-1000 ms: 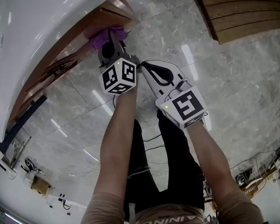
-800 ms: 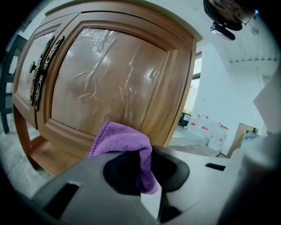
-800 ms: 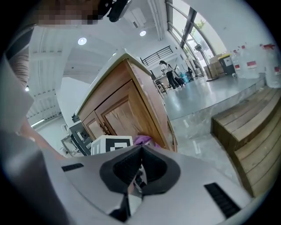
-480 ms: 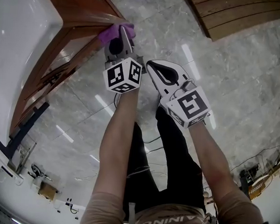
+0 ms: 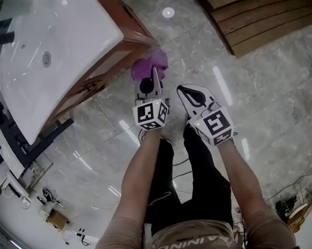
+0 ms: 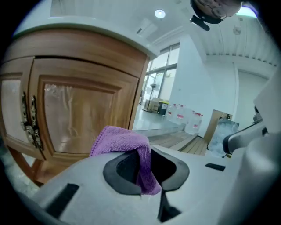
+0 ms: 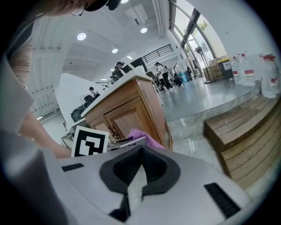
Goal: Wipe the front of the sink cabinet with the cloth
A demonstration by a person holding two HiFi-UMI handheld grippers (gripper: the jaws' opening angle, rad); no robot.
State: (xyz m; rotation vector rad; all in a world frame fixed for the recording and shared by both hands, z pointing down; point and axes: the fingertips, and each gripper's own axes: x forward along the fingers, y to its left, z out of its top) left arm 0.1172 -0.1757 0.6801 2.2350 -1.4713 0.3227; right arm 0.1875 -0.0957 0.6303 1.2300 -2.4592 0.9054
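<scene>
Just beside the right front corner of the wooden sink cabinet (image 5: 109, 71), the left gripper (image 5: 156, 74) pinches a purple cloth (image 5: 149, 64) between its closed fingers, and the bunched cloth spills over them. Whether it touches the wood is unclear. The right gripper (image 5: 188, 93) hovers close alongside, its fingers together with nothing in them. A white sink (image 5: 55, 47) tops the cabinet. Grey marble floor (image 5: 263, 101) lies below, with wooden steps (image 5: 257, 22) beyond.

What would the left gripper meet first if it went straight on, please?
Probably the sink cabinet, at its front near the corner, with the held cloth touching first; depth is unclear.
</scene>
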